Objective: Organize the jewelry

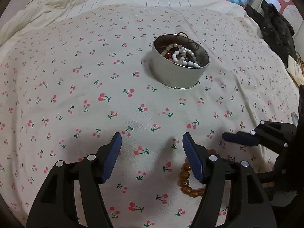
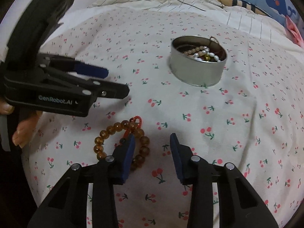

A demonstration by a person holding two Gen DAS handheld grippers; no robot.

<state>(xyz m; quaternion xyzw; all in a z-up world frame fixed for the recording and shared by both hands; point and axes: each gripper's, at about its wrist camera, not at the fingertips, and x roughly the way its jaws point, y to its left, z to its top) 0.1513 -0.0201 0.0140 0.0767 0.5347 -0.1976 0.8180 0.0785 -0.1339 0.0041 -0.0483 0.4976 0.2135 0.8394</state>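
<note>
A bed (image 1: pixel 57 95) carries a cherry-print sheet (image 2: pixel 228 133). The left tool (image 1: pixel 152 152), marked "GenRobot.AI", and the right tool (image 2: pixel 153 152) both stand open, gripping nothing.

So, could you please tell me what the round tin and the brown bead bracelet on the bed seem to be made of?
The round tin looks like thin metal with a dull silver, brushed finish: its wall is seamless grey with a soft sheen. The brown bead bracelet looks like glossy translucent amber-coloured beads, resin, glass or plastic; the highlights cannot settle which. Its red loop looks like cord.
</note>
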